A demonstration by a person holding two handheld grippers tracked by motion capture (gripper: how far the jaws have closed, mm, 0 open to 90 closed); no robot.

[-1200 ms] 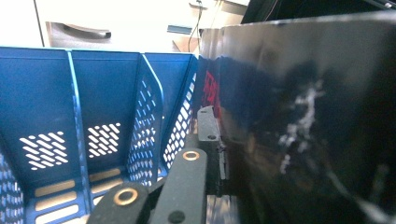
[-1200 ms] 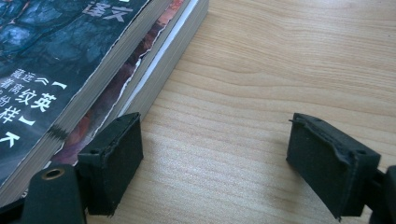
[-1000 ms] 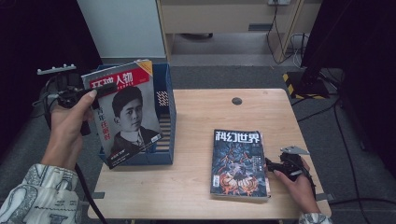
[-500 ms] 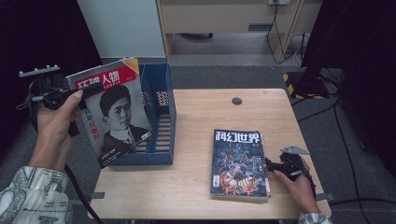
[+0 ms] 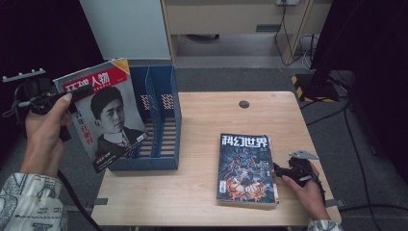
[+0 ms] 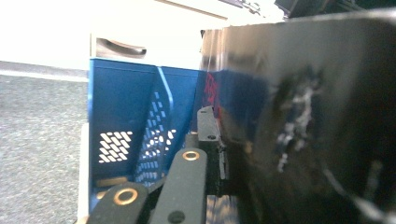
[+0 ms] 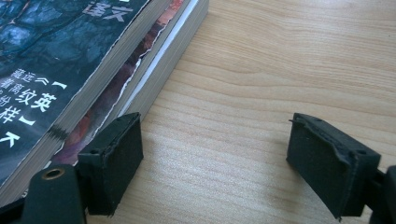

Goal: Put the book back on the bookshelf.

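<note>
1. High view: your left gripper (image 5: 72,94) is clamped on the top-left edge of the portrait magazine (image 5: 103,113), holding it tilted in the air just left of the blue file rack (image 5: 163,120). The dark-cover magazine stack (image 5: 245,168) lies flat on the table (image 5: 202,115), with your right gripper (image 5: 279,169) at its right edge.
2. Left gripper view: jaws pinched on the magazine's glossy cover (image 6: 303,116), rack (image 6: 135,121) beyond.
3. Right gripper view: jaws apart, nothing between them; one pad (image 7: 114,154) just beside the stack's page edges (image 7: 140,84).
</note>
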